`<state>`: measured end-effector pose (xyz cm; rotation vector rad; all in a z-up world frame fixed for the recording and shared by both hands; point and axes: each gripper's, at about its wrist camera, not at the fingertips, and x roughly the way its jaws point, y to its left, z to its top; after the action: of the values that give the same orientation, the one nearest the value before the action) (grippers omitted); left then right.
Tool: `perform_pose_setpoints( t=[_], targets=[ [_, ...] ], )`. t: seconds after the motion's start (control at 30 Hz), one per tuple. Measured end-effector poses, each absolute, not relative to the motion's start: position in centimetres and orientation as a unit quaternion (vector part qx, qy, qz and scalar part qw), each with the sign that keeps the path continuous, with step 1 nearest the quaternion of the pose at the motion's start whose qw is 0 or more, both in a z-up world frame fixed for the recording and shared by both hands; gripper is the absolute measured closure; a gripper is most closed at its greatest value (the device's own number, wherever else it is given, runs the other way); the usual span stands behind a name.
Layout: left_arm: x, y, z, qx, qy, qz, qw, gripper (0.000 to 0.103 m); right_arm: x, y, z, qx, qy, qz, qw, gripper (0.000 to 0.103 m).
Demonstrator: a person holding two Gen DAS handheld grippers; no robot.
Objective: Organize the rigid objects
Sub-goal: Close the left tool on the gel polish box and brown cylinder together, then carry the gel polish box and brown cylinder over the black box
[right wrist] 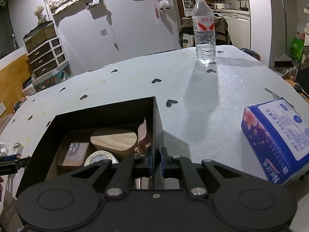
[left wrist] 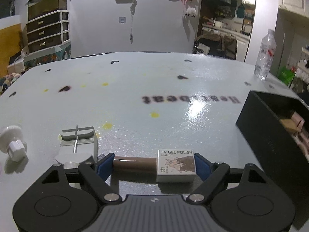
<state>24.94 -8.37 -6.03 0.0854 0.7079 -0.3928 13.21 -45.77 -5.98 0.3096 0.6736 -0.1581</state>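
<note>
My left gripper (left wrist: pixel 151 166) is shut on a UV gel polish bottle (left wrist: pixel 154 165), brown body and white labelled cap, held crosswise between the blue pads just above the table. A grey plastic organizer piece (left wrist: pixel 78 139) and a white knob (left wrist: pixel 12 142) lie to its left. The black box (left wrist: pixel 270 135) stands at the right. My right gripper (right wrist: pixel 156 161) is shut on the black box's right wall (right wrist: pixel 157 127). Inside the box are a wooden heart-shaped piece (right wrist: pixel 114 140), a pink item (right wrist: pixel 143 133), a wooden square (right wrist: pixel 74 154) and a round tin (right wrist: pixel 98 159).
A water bottle (right wrist: pixel 204 29) stands at the table's far side and also shows in the left wrist view (left wrist: pixel 265 56). A blue tissue pack (right wrist: pixel 276 137) lies at the right. The table (left wrist: pixel 154 96) has a white heart-printed cover. Drawers (left wrist: pixel 47 31) stand against the back wall.
</note>
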Motion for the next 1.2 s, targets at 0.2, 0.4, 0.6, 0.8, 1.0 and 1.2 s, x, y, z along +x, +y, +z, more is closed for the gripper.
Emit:
perform_pose_setpoints(
  t=[0.2,0.4,0.6,0.8,1.0,1.2],
  targets=[
    [22.9,-9.6,-4.0,0.021,0.311,-0.235,0.921,0.018,13.1,-45.7,-5.9,0.148,0.328,-0.079,0.93,0.095],
    [20.5,-12.6,-0.9,0.011,0.274,-0.316,0.908,0.018,13.1,-45.6,-5.9,0.149,0.327,-0.079,0.93,0.095],
    [19.0,-17.3,0.0,0.038,0.267,-0.404,0.874,0.018,13.0,-45.7,-5.8,0.152,0.325,-0.076,0.93,0.094],
    [18.5,-23.1,-0.7,0.088,0.282,-0.463,0.836,0.018,12.9,-46.0,-5.8,0.159,0.326,-0.071,0.929,0.094],
    [19.1,-27.8,-1.9,0.145,0.297,-0.479,0.813,0.018,12.9,-46.3,-5.9,0.171,0.327,-0.065,0.927,0.093],
    [20.1,-29.5,-2.7,0.167,0.308,-0.472,0.809,0.018,13.0,-46.4,-5.9,0.174,0.327,-0.063,0.927,0.092]
  ],
)
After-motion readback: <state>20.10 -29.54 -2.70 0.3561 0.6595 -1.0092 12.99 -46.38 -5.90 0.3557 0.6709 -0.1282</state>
